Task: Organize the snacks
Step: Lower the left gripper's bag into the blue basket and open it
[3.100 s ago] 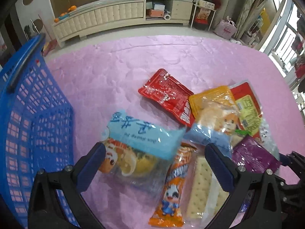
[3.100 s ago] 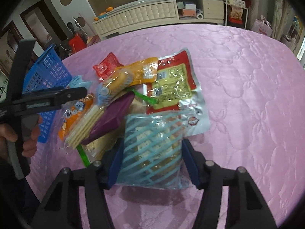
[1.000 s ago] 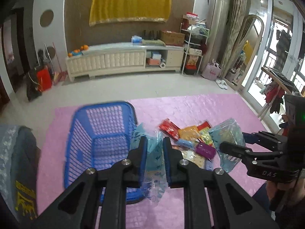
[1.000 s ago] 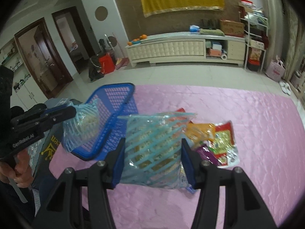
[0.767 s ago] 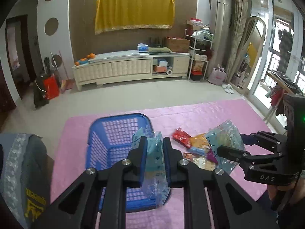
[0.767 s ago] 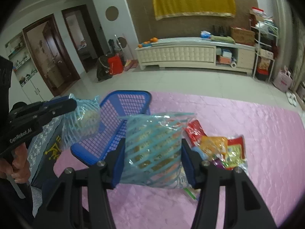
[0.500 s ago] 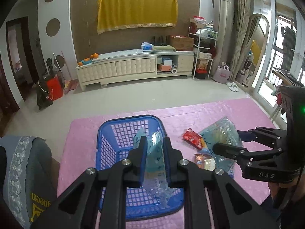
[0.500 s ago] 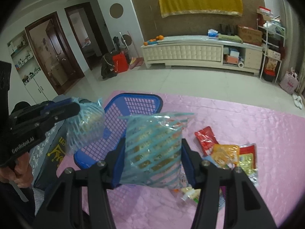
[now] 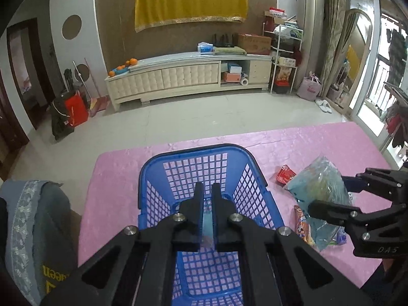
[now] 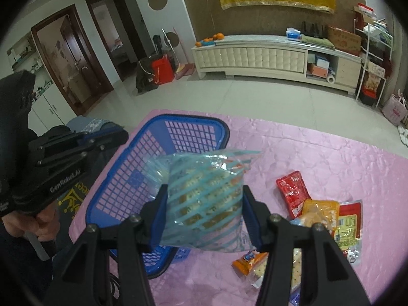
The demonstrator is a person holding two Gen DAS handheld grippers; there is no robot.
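Pink cloth point(image 9: 178, 153) now carries the blue basket point(image 9: 196, 150) directly beneath the left gripper point(image 9: 207, 193), pressed together on a thin pale-blue packet point(image 9: 207, 220), while the right gripper point(image 10: 204, 209) brings its striped bag point(image 10: 204, 196) closer, so dropping seems next.

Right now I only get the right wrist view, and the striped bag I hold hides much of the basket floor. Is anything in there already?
Observer: In the left wrist view, the blue basket shows only pink cloth through its mesh floor; nothing lies on the part I see.
Operator: Is the left gripper carrying anything?
Observer: Yes, the left gripper is shut on a thin light-blue wrapper, above the basket's inside.
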